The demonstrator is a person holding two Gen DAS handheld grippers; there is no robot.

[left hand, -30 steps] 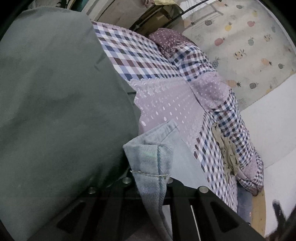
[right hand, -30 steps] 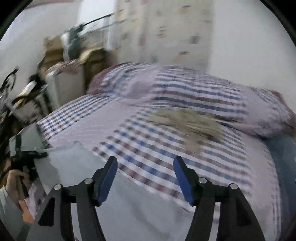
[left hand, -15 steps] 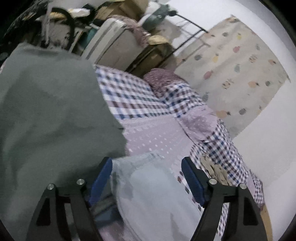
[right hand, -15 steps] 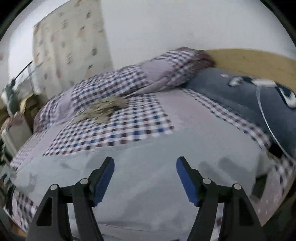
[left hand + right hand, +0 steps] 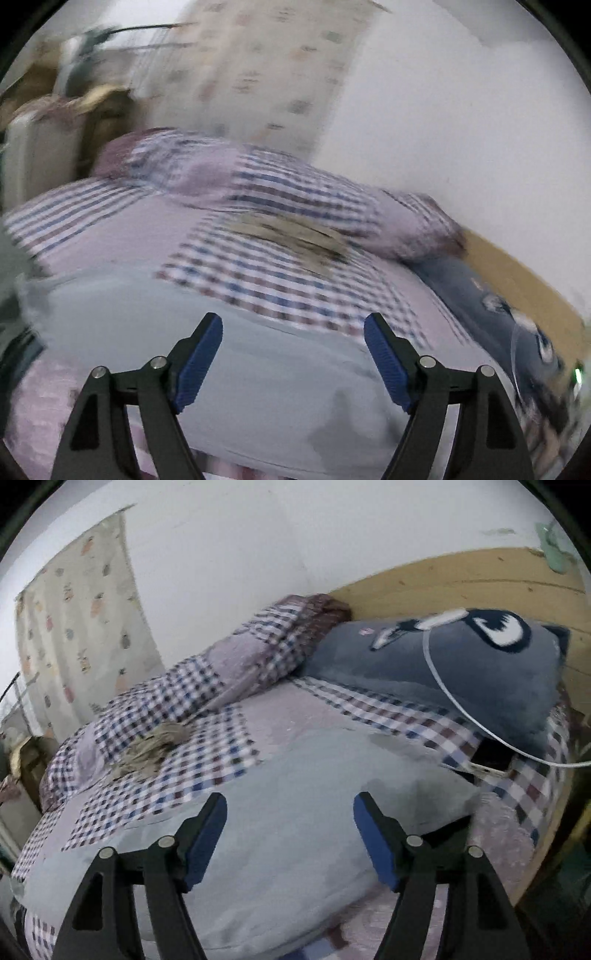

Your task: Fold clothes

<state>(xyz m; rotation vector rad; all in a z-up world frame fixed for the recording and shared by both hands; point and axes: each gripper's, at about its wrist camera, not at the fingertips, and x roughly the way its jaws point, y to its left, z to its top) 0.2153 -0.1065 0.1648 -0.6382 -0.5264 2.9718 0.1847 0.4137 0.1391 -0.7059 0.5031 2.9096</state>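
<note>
A bed (image 5: 258, 716) fills both views, spread with a patchwork cover of checked and pale lilac dotted squares; a rolled quilt (image 5: 229, 672) of the same cloth runs along its far side against the white wall (image 5: 229, 554); a curtain (image 5: 81, 627) printed with small fruit hangs at the far left, and a wooden headboard (image 5: 461, 579) closes the right end. The left wrist view is smeared by blur, so its fine detail cannot be told.

Across the near part of the bed lies the garment (image 5: 295, 812) – a pale grey-blue cloth, spread flat and wide, reaching from the near left edge to the near right corner (a few darker patches show on it near the right); in the left wrist view the same garment (image 5: 258, 387) spans the near foreground.

A dark blue-grey cushion (image 5: 461, 672) with a white eye design rests at the far right against the headboard; a white cable (image 5: 443, 686) loops over it; a crumpled beige item (image 5: 151, 749) sits on the checked squares, beside the quilt.

The left gripper (image 5: 293, 360) hangs above the garment with its blue-padded fingers spread wide, nothing between them; the right gripper (image 5: 290, 836) is likewise wide apart and empty – over the garment's right half.
</note>
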